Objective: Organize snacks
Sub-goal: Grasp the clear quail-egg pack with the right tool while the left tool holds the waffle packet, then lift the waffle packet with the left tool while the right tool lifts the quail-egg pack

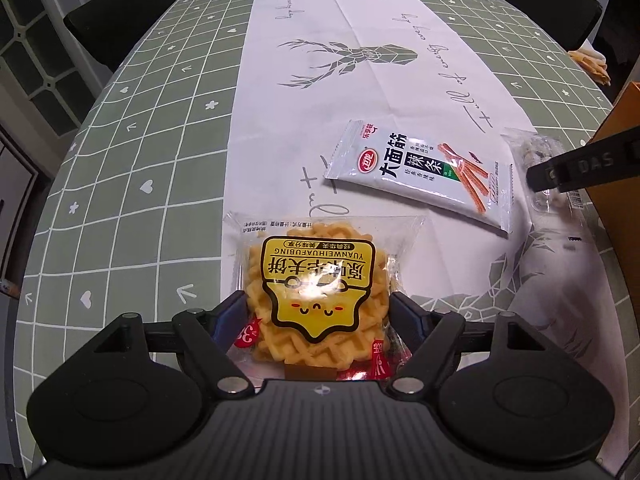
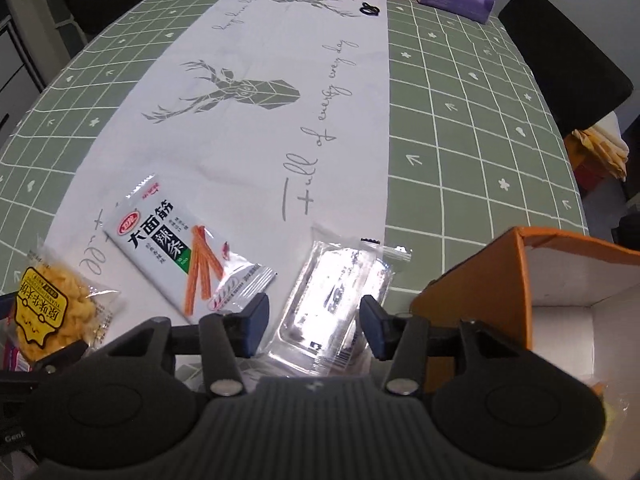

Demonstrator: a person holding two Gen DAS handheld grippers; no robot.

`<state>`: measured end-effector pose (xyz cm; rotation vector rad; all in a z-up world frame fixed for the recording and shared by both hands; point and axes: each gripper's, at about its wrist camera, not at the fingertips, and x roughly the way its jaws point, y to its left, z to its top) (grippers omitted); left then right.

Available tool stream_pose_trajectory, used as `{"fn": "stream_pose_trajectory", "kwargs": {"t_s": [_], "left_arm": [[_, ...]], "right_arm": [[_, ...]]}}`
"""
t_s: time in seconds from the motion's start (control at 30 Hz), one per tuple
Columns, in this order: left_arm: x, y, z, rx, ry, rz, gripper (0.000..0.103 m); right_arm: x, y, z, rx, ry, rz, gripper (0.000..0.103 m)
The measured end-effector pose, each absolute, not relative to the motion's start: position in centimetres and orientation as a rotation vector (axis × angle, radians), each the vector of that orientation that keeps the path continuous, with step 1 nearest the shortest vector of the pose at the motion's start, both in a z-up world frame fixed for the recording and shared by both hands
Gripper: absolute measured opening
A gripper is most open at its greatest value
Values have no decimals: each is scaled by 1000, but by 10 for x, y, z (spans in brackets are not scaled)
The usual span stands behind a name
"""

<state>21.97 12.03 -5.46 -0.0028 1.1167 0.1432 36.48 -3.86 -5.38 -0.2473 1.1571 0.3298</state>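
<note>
Pick-up step. Left gripper [image 1: 318, 312] clamps waffle pack [image 1: 320, 292] at near desk [image 1: 140, 160] edge. Right gripper [image 2: 314, 322] wide, straddling clear pack [image 2: 332, 304], not closed. Box [image 2: 560, 280] right. Next, likely: close right, carry both packs to box.

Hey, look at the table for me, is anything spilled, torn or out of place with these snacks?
Nothing spilled or torn. The waffle packet sits between the left claw's fingers, the clear packet between the right claw's. The white spicy-strip packet lies askew on the runner, outside the orange box.
</note>
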Motion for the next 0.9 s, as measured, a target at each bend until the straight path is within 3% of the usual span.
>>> {"fn": "stream_pose_trajectory", "kwargs": {"t_s": [0.13,0.27,0.33,0.47,0.57,0.73,0.9], "left_arm": [[217,120,-55,1,1098,147,94],[215,122,-55,-1,1087,140,95],[214,122,-55,-1,1083,139,95],[212,121,-55,-2,1075,140,94],[208,120,-55,-5,1071,130,91],[198,115,-54,16,1067,106,90],[194,116,-54,7,1060,94,90]], "right_arm": [[364,-30,-60,-245,1141,256,63],[358,-28,-63,-258,1103,227,63],[350,-27,-62,-301,1067,226,44],[334,-34,-60,-325,1023,265,32],[315,-38,-58,-333,985,316,2],[291,-49,-67,-233,1080,418,0],[273,-55,-58,-244,1037,432,1]]}}
